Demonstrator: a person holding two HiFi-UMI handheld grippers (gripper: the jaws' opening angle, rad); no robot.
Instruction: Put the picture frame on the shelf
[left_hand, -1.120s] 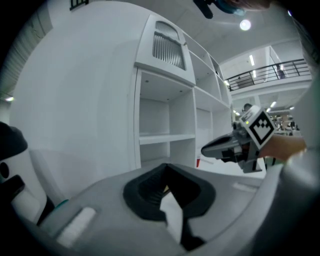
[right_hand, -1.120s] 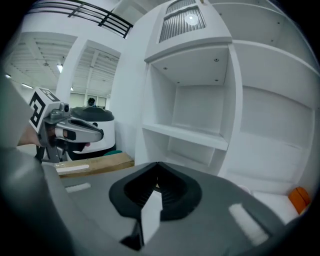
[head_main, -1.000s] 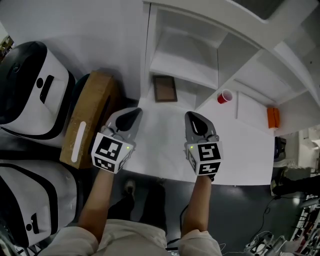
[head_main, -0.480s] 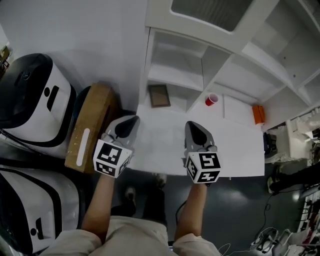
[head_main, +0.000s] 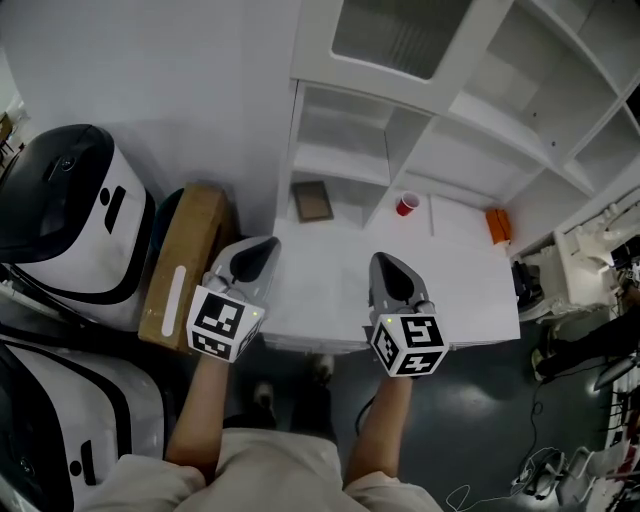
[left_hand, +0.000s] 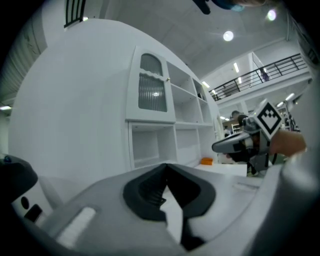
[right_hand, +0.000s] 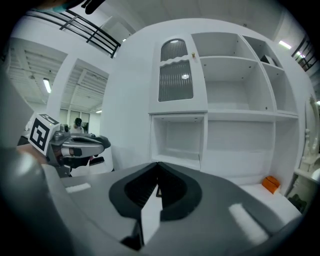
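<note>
The picture frame (head_main: 312, 201), dark-rimmed and small, lies flat on the white table (head_main: 470, 290) inside the lowest left bay of the white shelf unit (head_main: 400, 130). My left gripper (head_main: 262, 246) hovers over the table's near left corner, short of the frame, its jaws shut with nothing between them. To its right, my right gripper (head_main: 388, 262) is level with it, also shut and empty. In the left gripper view the closed left gripper (left_hand: 166, 166) faces the shelf bays. The right gripper view shows the right gripper (right_hand: 157, 164) closed before the same bays.
A red cup (head_main: 407, 204) stands on the table by the shelf divider, and an orange object (head_main: 498, 224) lies further right. A cardboard box (head_main: 185, 265) and two white-and-black machines (head_main: 70, 220) stand left of the table. The table's near edge runs just under both grippers.
Both grippers have risen and drawn back toward the table's near edge, still shut. The shelf, the frame and the cup now look smaller and farther away.
</note>
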